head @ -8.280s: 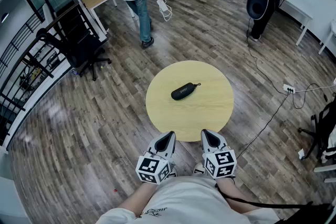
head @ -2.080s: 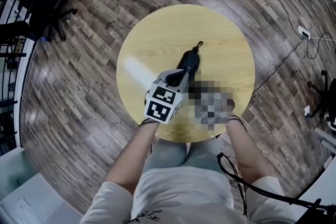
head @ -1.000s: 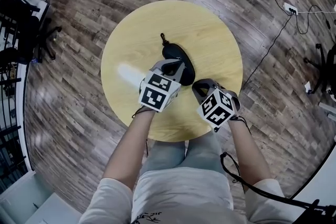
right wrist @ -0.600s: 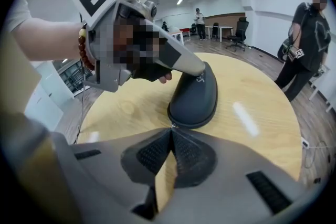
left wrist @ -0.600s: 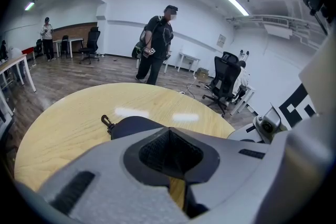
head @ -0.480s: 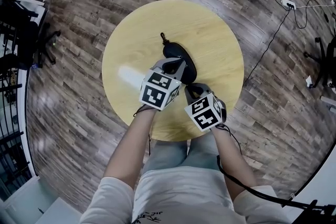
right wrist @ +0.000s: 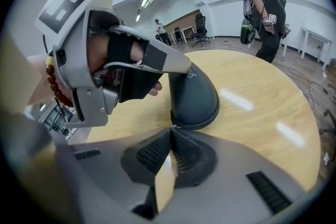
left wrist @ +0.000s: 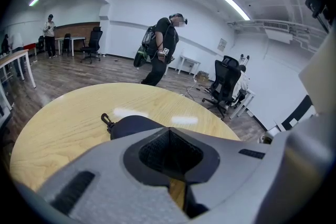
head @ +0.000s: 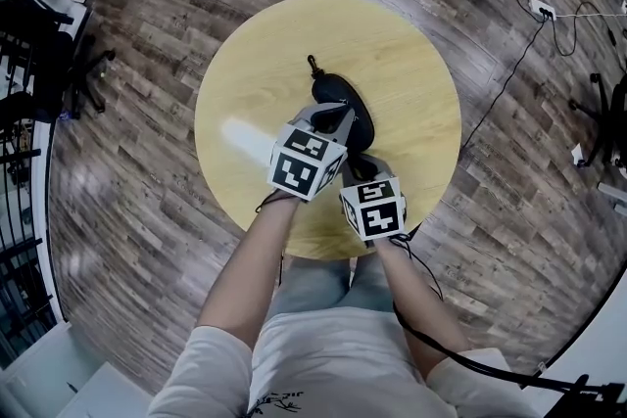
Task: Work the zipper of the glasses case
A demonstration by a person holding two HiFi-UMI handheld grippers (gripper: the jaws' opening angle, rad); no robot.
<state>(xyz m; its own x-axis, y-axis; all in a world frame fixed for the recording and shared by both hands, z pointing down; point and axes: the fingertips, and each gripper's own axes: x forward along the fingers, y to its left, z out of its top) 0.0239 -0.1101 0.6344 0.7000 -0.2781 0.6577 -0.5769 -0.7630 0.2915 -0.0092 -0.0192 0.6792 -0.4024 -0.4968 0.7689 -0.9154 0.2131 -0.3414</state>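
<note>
Round wood table (head: 255, 64) w/ matte blk oval glasses case (head: 335, 90); left gripper (head: 342, 118) closed atop, right gripper (head: 357, 167) closed at its end.

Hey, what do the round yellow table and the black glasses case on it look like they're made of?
Round yellow table: wood or wood-look laminate, with visible grain and a glossy finish showing bright reflections. Black glasses case: smooth matte shell, likely moulded foam or fabric-covered plastic; no shine, and its texture is too fine to tell.

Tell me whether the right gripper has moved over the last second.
Yes. The right gripper has shifted left across the table, closing on the near end of the glasses case.
</note>
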